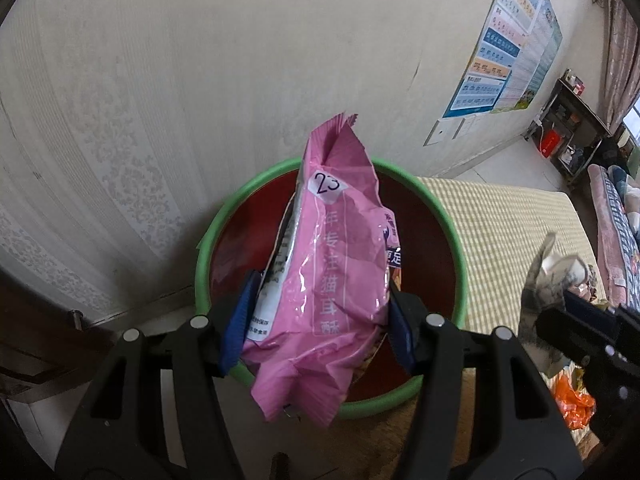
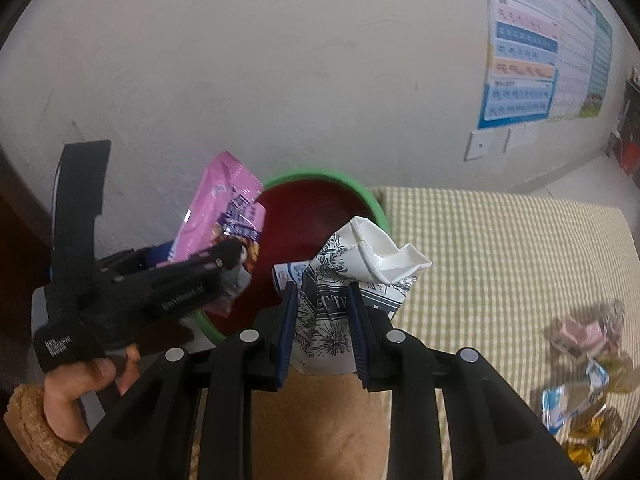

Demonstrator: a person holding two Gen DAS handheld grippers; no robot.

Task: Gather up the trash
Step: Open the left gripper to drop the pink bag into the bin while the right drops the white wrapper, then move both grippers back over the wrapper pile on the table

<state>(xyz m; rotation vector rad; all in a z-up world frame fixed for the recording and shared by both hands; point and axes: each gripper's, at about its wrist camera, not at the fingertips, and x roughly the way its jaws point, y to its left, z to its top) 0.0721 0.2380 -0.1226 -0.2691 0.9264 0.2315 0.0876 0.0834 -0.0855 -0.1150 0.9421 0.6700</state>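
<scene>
Left gripper [image 1: 320,316] clamps pink snack bag [image 1: 332,280], long axis upright, right over green-rimmed bin [image 1: 460,264]; right gripper [image 2: 324,320] pinches crumpled paper carton [image 2: 360,268] narrow, just near-right of the rim; left nearer to drop.

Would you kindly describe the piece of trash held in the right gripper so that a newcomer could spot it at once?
Start at the green-rimmed red bin standing against the pale wall beside the checked mat. Just in front of its rim, the right gripper pinches a crumpled paper carton. Unlike the glossy pink snack bag beside it, it is white with black line-drawn botanical print.
</scene>
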